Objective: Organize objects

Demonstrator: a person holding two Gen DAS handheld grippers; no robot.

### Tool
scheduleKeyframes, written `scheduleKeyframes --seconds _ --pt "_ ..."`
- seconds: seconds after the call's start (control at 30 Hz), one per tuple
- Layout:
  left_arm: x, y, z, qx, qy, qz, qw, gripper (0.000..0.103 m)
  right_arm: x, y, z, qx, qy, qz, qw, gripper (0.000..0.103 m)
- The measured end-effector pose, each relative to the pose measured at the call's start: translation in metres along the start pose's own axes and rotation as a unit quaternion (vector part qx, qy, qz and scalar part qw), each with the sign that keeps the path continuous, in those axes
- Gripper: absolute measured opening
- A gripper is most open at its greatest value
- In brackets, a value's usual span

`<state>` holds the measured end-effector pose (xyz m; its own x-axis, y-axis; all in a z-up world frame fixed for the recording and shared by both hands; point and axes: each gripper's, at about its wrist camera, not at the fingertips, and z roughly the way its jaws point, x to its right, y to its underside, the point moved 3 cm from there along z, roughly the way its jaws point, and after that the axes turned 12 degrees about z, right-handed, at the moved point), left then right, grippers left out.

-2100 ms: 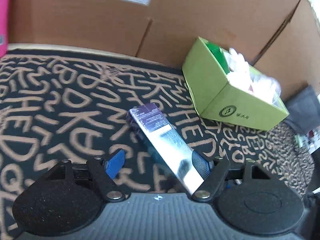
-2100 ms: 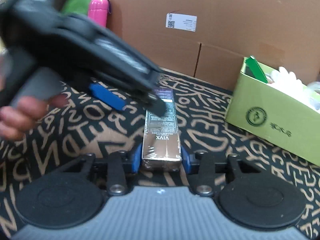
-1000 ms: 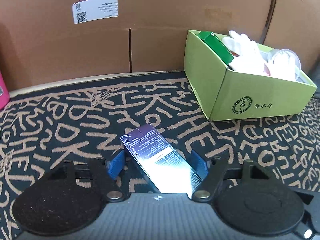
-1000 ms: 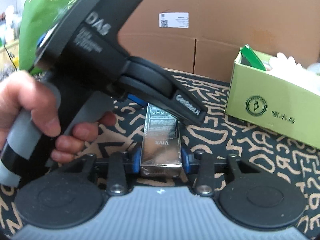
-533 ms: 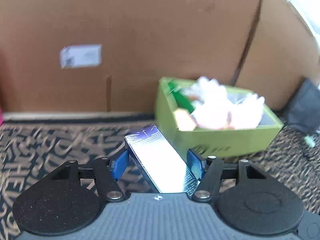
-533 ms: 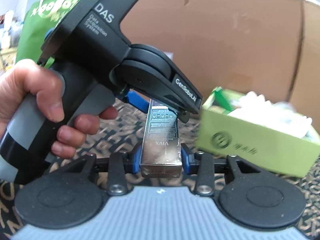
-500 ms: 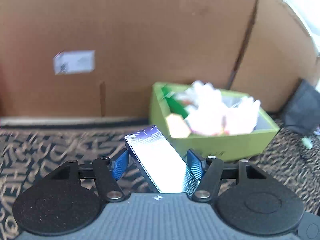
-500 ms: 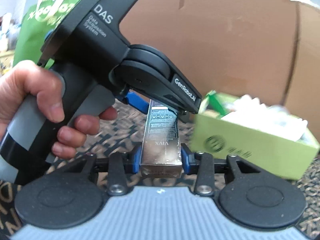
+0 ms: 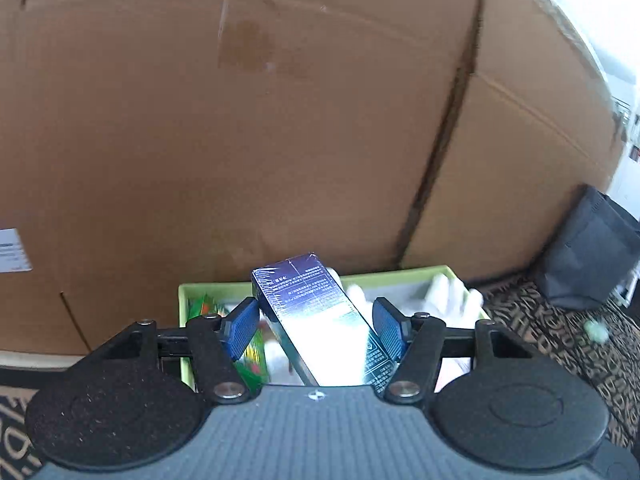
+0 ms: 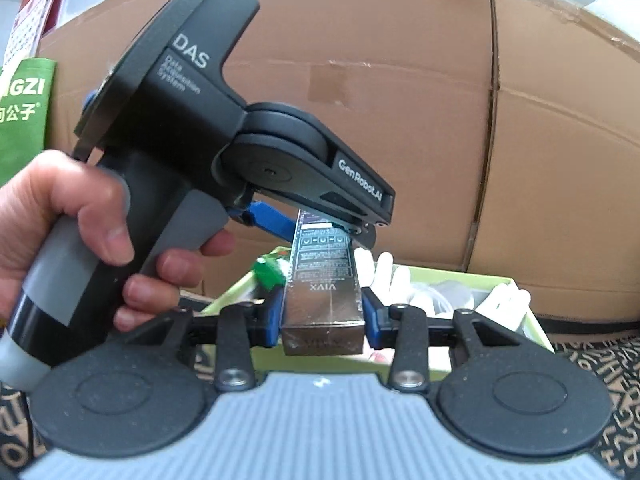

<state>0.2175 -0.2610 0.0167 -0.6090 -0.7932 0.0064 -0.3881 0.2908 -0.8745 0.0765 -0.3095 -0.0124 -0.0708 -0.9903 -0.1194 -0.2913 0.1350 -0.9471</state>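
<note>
Two grippers hold one long dark shrink-wrapped carton (image 10: 323, 292), printed w/ small white text and "VIVX" on a glossy brown-black face; its far end looks purple-blue in the left wrist view (image 9: 316, 316). It hangs in the air above the open lime-green cardboard box (image 10: 516, 284), which sits on the black-and-tan lettered mat (image 10: 600, 364) in front of a big brown corrugated carton wall (image 10: 400, 100).

Right gripper (image 10: 323, 316) has its blue pads pressed on both sides of the carton's near end, jaws narrow. Left gripper (image 9: 316, 326) straddles the carton diagonally: the right pad touches its edge, the left pad (image 9: 240, 326) seems to touch its corner, though glare on the wrap makes contact hard to confirm.

Right wrist view only: the person's left hand (image 10: 76, 232) wrapped round the grey-and-black handle of the left tool, marked "DAS" and "GenRobot.AI", plus a green printed bag (image 10: 24, 120) at far left. It also shows white glove fingers (image 10: 384, 276) in the box.

Left wrist view only: box interior from above w/ green-and-red packets (image 9: 250, 356) on its left side, a dark grey fabric bin (image 9: 592, 264) at far right on the mat, and a white label (image 9: 12, 250) on the wall.
</note>
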Motion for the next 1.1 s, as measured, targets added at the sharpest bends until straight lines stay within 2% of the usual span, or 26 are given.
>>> scheduleKeyframes --seconds 0.03,0.07,0.1,0.17,0.2,0.27,0.3,0.37,0.4,0.43,0.57,0.6,0.63,0.7,0.77,0.83,0.9,0.97,1.1 --pt "-0.002 -0.001 0.008 0.001 0.0 0.0 1.0 0.065 0.004 0.0 0.008 -0.001 -0.003 -0.002 1.0 0.038" --pt "-0.004 0.0 0.018 0.001 0.007 -0.002 1.0 0.069 0.008 0.0 0.016 -0.002 -0.004 -0.006 1.0 0.038" --pt "-0.007 0.001 0.027 -0.005 0.016 -0.004 0.9999 0.079 0.012 0.001 0.024 -0.004 -0.003 -0.011 1.0 0.038" --pt "-0.017 0.006 0.037 -0.03 0.003 -0.026 0.9992 0.083 0.021 0.006 0.035 -0.011 0.011 -0.012 1.0 0.044" --pt "-0.022 0.011 0.036 -0.031 0.002 -0.034 0.999 0.083 0.024 0.009 0.034 -0.013 0.018 -0.007 1.0 0.048" --pt "-0.028 0.017 0.027 -0.004 0.017 -0.031 0.9994 0.083 0.027 0.013 0.021 0.003 0.014 0.006 1.0 0.051" --pt "-0.028 0.02 0.021 0.008 0.013 -0.028 0.9995 0.084 0.028 0.014 0.013 0.009 0.013 0.011 1.0 0.051" --pt "-0.027 0.023 0.007 0.027 -0.001 -0.025 0.9993 0.092 0.026 0.014 0.003 0.02 0.012 0.009 1.0 0.043" --pt "-0.026 0.023 0.001 0.036 -0.006 -0.025 0.999 0.093 0.026 0.014 0.001 0.02 0.012 0.008 1.0 0.031" --pt "-0.026 0.025 -0.006 0.045 -0.008 -0.024 0.9986 0.093 0.024 0.012 0.003 0.015 0.01 0.006 1.0 0.026" --pt "-0.022 0.03 -0.031 0.064 -0.013 -0.02 0.9977 0.099 0.025 0.01 0.023 -0.013 -0.001 0.017 1.0 0.025" --pt "-0.021 0.032 -0.037 0.065 -0.011 -0.019 0.9976 0.1 0.031 0.008 0.048 -0.029 -0.009 0.023 0.999 0.025" --pt "-0.021 0.034 -0.043 0.065 -0.014 -0.02 0.9976 0.1 0.033 0.009 0.058 -0.044 -0.008 0.028 0.999 0.026" --pt "-0.022 0.038 -0.057 0.064 -0.02 -0.021 0.9975 0.1 0.033 0.011 0.062 -0.046 0.008 0.023 0.999 0.028" --pt "-0.022 0.044 -0.074 0.074 -0.029 -0.016 0.9967 0.101 0.027 0.015 0.034 -0.027 -0.002 0.037 0.999 0.049" --pt "-0.022 0.051 -0.088 0.077 -0.046 -0.019 0.9958 0.102 0.023 0.014 0.004 -0.005 -0.011 0.049 0.999 0.086" --pt "-0.022 0.058 -0.107 0.077 -0.055 -0.021 0.9953 0.103 0.022 0.012 -0.02 0.013 0.006 0.049 0.999 0.103" --pt "-0.015 0.068 -0.122 0.063 -0.061 -0.013 0.9961 0.103 0.022 0.009 -0.036 0.025 0.028 0.053 0.998 0.103" --pt "-0.005 0.098 -0.141 0.018 -0.08 0.001 0.9967 0.103 0.022 0.018 -0.066 -0.002 0.065 0.072 0.995 0.103"
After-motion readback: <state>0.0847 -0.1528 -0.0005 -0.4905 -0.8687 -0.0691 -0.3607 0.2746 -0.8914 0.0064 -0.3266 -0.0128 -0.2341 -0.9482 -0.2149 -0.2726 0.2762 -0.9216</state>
